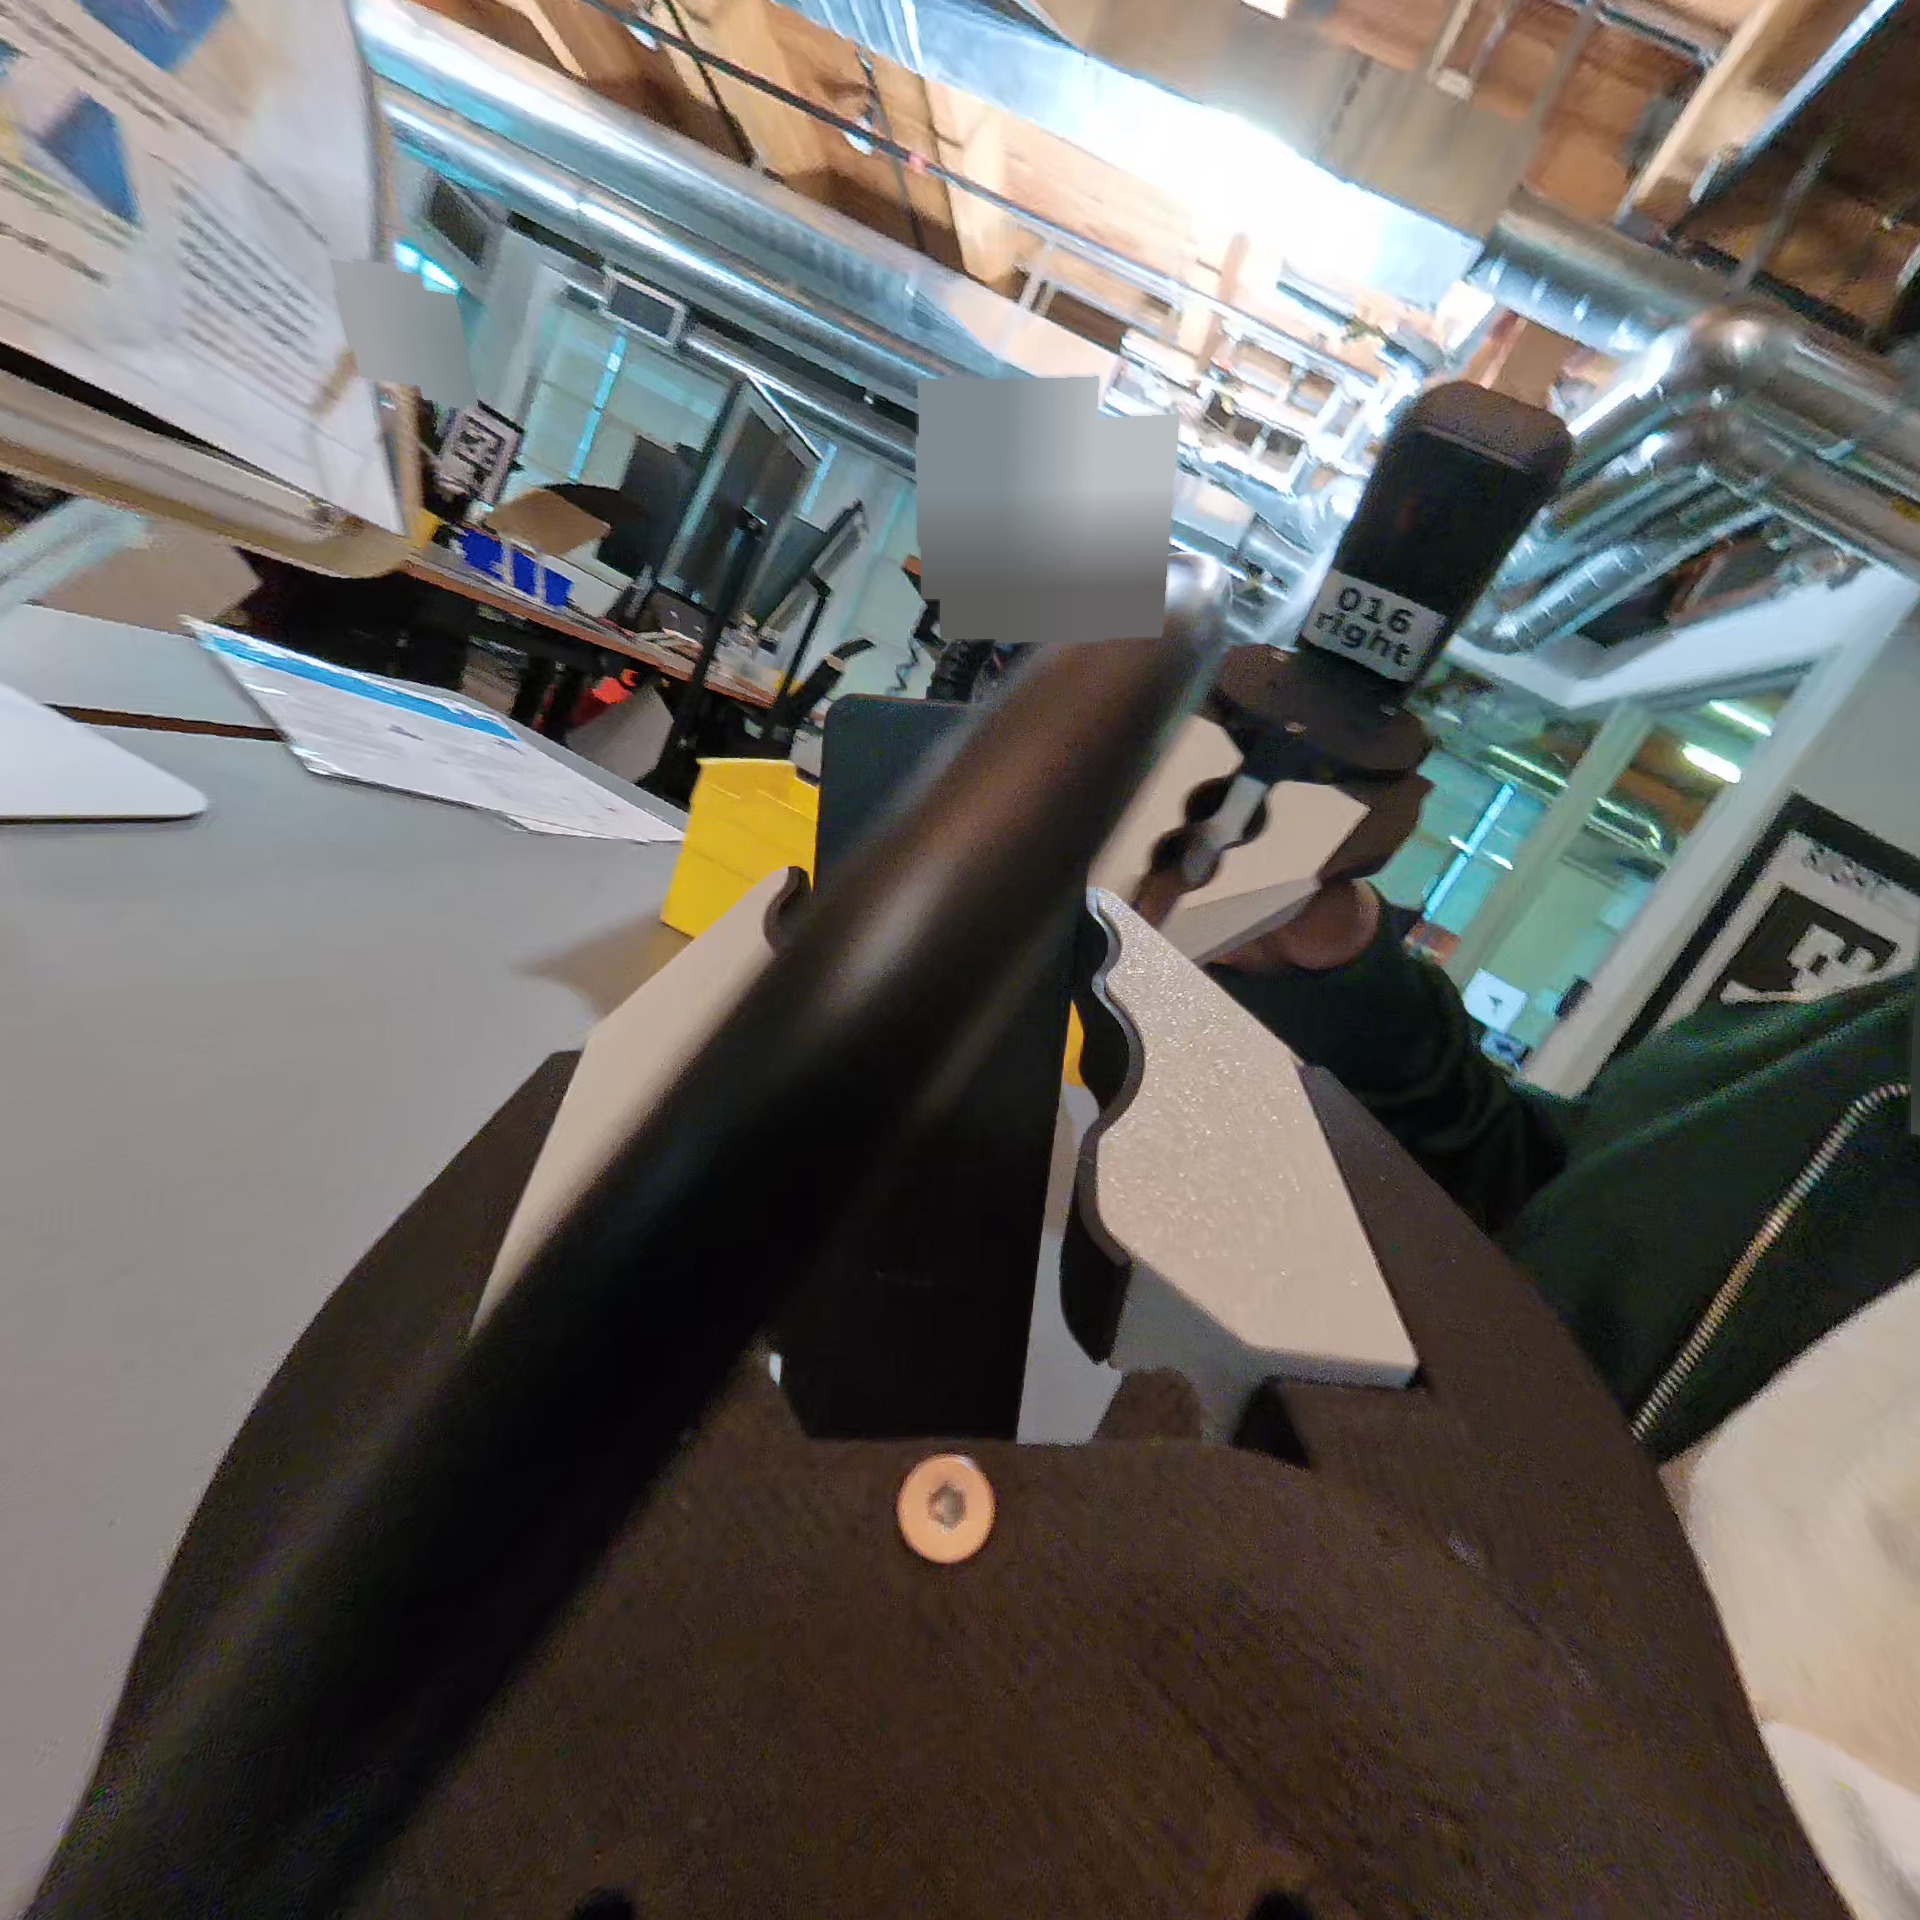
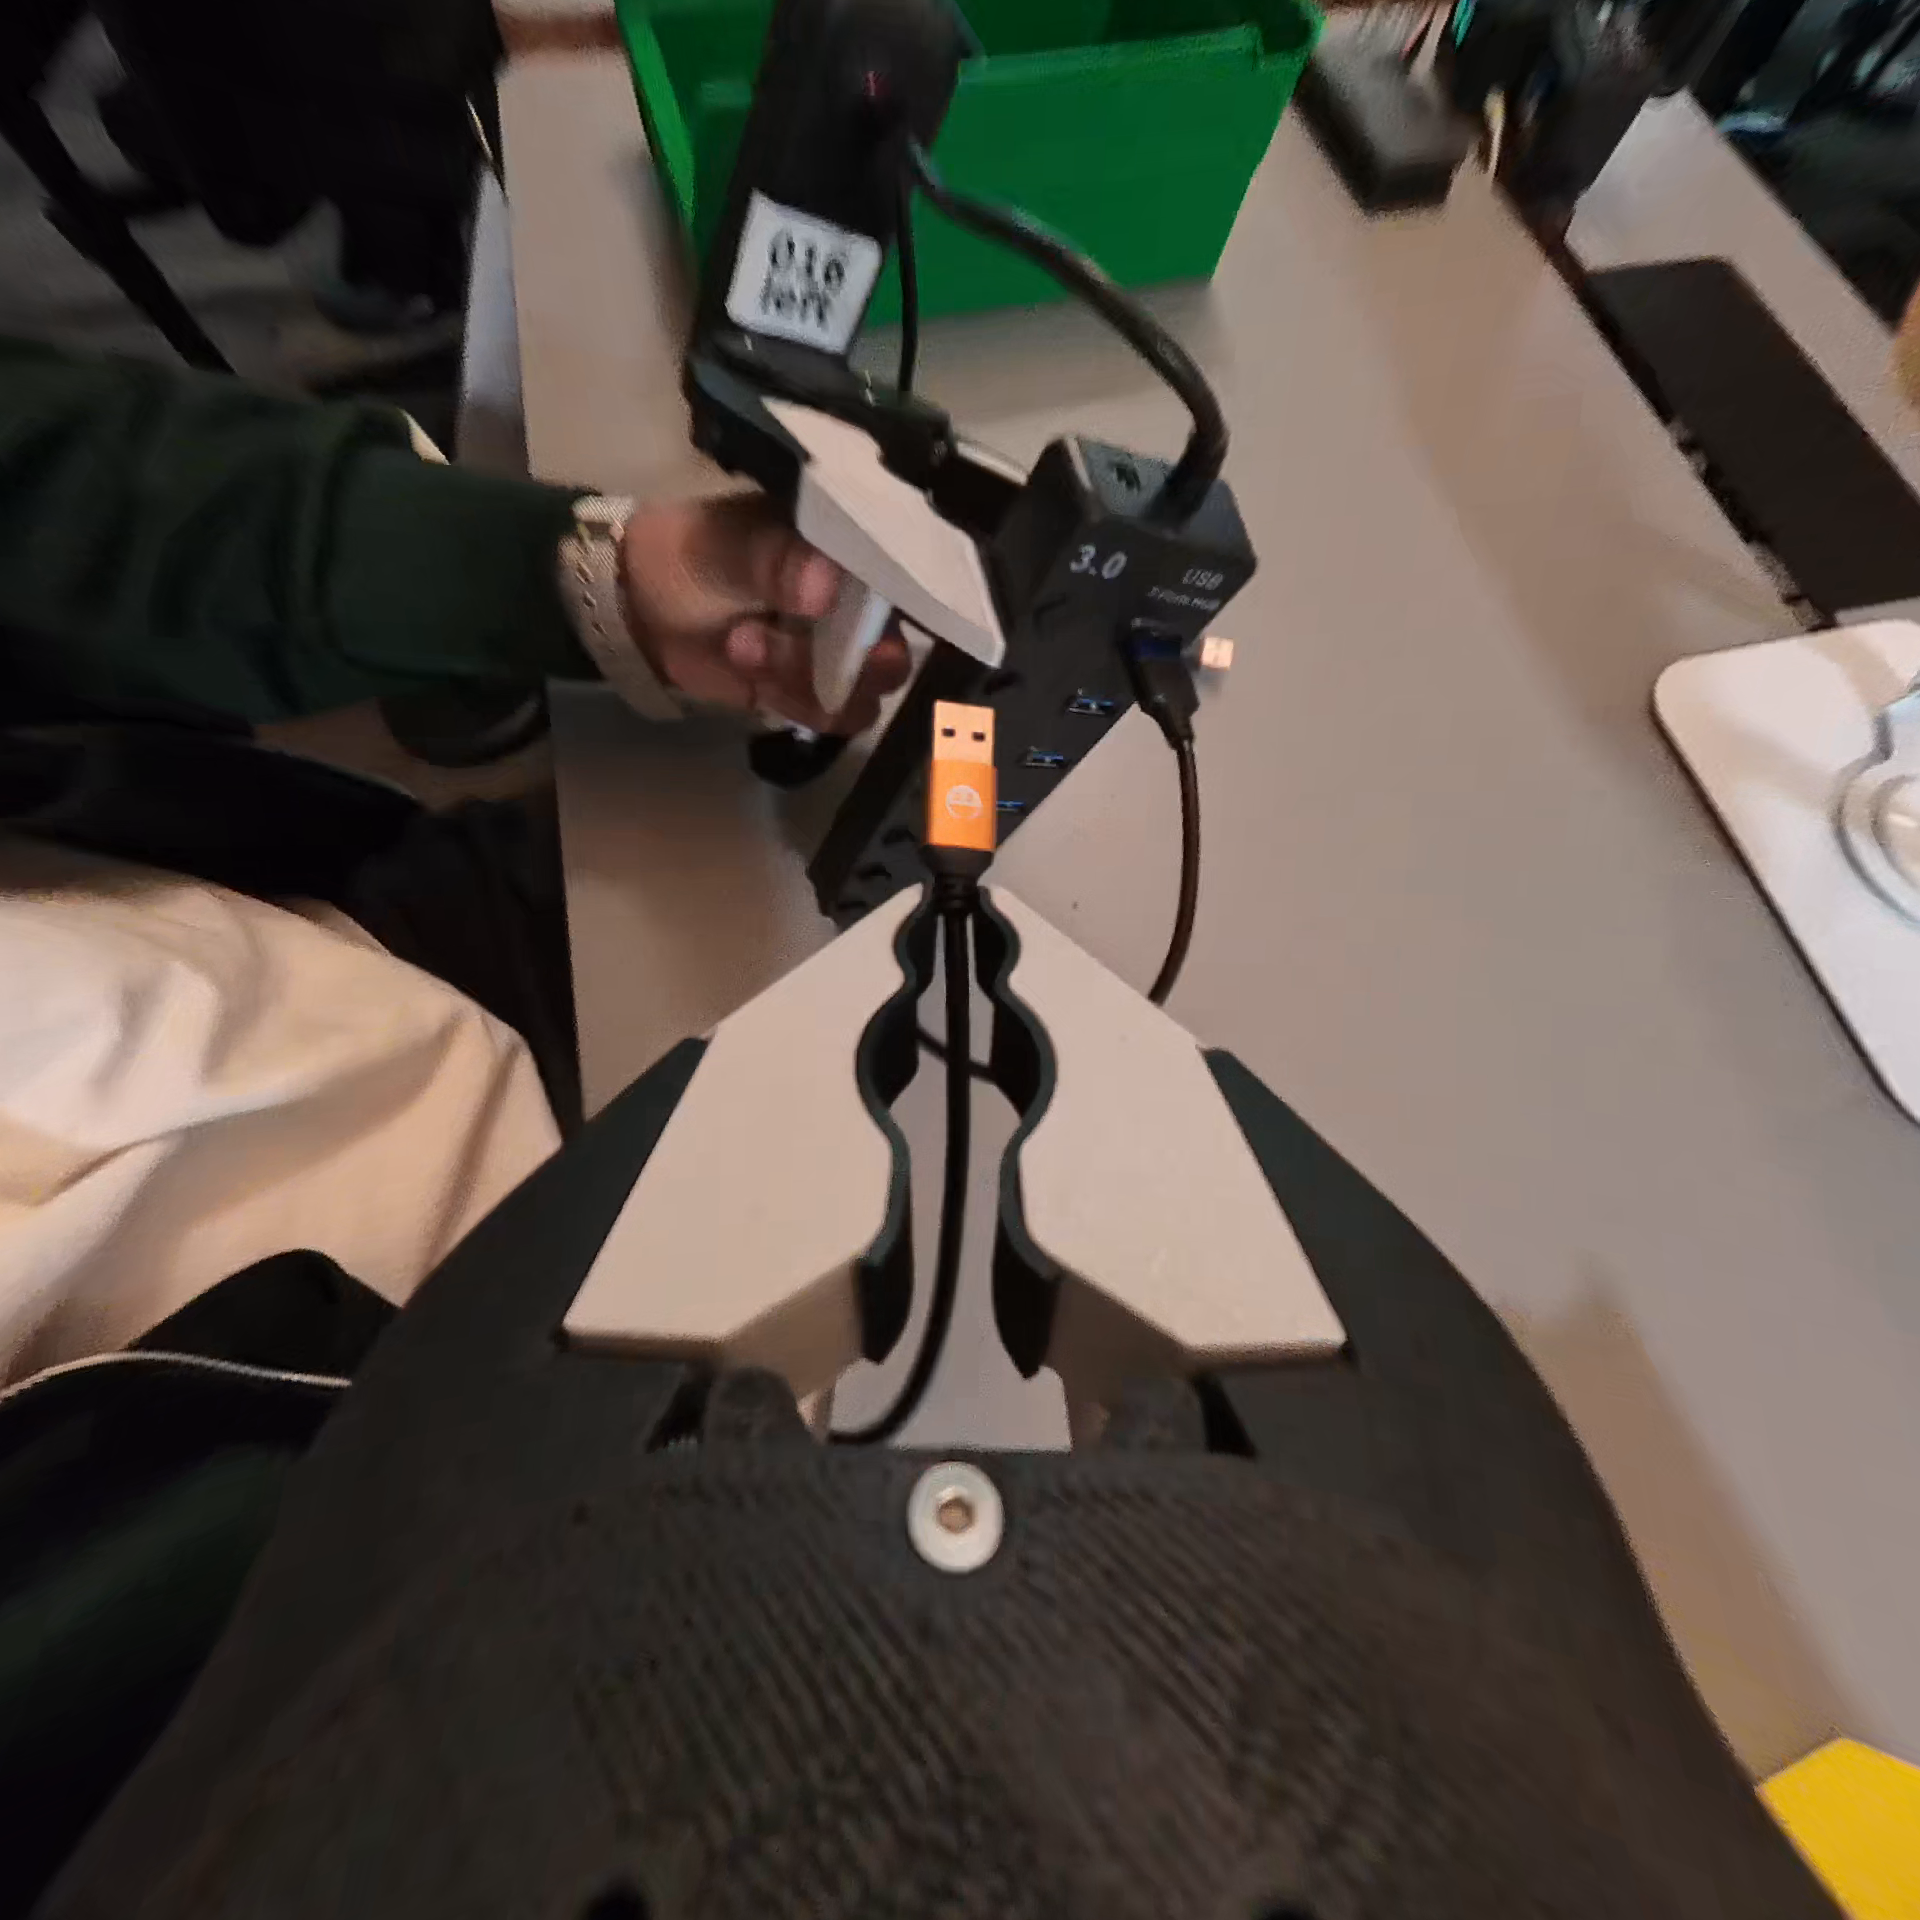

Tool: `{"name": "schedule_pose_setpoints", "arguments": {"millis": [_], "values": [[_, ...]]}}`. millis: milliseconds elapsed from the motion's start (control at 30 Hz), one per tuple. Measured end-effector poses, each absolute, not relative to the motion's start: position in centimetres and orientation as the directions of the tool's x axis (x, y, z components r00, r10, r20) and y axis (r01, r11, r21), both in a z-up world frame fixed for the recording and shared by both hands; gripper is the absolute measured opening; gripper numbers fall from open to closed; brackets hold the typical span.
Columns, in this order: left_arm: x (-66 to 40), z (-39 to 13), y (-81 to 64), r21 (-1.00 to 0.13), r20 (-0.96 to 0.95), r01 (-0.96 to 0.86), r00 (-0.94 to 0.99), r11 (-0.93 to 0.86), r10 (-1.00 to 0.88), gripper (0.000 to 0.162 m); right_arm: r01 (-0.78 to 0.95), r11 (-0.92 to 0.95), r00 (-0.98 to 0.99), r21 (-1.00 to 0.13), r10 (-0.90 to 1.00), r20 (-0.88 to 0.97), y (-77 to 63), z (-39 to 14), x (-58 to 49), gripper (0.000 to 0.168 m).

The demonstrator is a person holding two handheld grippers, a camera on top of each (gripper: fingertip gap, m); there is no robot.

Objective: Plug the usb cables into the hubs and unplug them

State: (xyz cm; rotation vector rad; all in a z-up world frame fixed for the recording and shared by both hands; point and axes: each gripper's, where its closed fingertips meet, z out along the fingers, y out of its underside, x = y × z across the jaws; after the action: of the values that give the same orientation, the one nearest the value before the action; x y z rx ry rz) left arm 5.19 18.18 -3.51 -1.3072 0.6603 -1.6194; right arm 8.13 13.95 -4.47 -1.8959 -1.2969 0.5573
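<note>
My left gripper [image 1: 945, 894] is shut on a black USB hub [image 1: 977, 1226] and holds it tilted above the grey table [image 1: 312, 1039]. The hub's thick black lead [image 1: 727, 1195] crosses in front of the camera. In the right wrist view the hub [image 2: 1091, 582] shows several blue ports, and a black cable [image 2: 1179, 831] is plugged into the upper one. My right gripper [image 2: 956, 899] is shut on a thin black cable just behind its orange USB plug [image 2: 961, 790]. The plug points at the hub's port side, a short gap away. The right gripper [image 1: 1195, 862] also shows in the left wrist view.
A green bin [image 2: 1039, 135] stands behind the hub. A white pad [image 2: 1787, 831] lies at the right. A yellow bin [image 1: 738, 842] and papers [image 1: 416, 738] sit on the table. A small loose plug [image 2: 1216, 652] lies past the hub. A person's sleeve [image 2: 260, 540] is at the left.
</note>
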Motion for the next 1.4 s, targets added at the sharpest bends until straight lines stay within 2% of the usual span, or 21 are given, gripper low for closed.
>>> {"name": "schedule_pose_setpoints", "arguments": {"millis": [167, 400, 467, 1133, 1400], "values": [[6.3, -3.9, 16.4, -0.879, 0.405, 0.252, -0.055, -0.405, -0.913, 0.045, 0.651, -0.222, 0.448, -0.725, 0.884, 0.131, 15.0, -6.0, 9.0, 0.005], [6.7, -3.8, 15.8, -0.871, 0.412, 0.251, -0.100, -0.423, -0.906, 0.045, 0.724, -0.196, 0.434, -0.661, 0.875, 0.216, 14.8, -6.2, 9.6, 0.005], [6.7, -3.7, 15.6, -0.869, 0.412, 0.251, -0.113, -0.427, -0.904, 0.050, 0.716, -0.200, 0.424, -0.669, 0.885, 0.190, 14.6, -6.3, 9.5, 0.005], [6.1, -2.6, 14.4, -0.838, 0.412, 0.284, -0.229, -0.466, -0.882, 0.050, 0.551, -0.315, 0.434, -0.773, 0.899, -0.057, 13.5, -4.5, 8.6, 0.005], [6.1, -2.6, 14.6, -0.837, 0.418, 0.285, -0.217, -0.467, -0.882, 0.050, 0.539, -0.315, 0.449, -0.781, 0.892, -0.049, 13.7, -4.6, 8.4, 0.005]]}}
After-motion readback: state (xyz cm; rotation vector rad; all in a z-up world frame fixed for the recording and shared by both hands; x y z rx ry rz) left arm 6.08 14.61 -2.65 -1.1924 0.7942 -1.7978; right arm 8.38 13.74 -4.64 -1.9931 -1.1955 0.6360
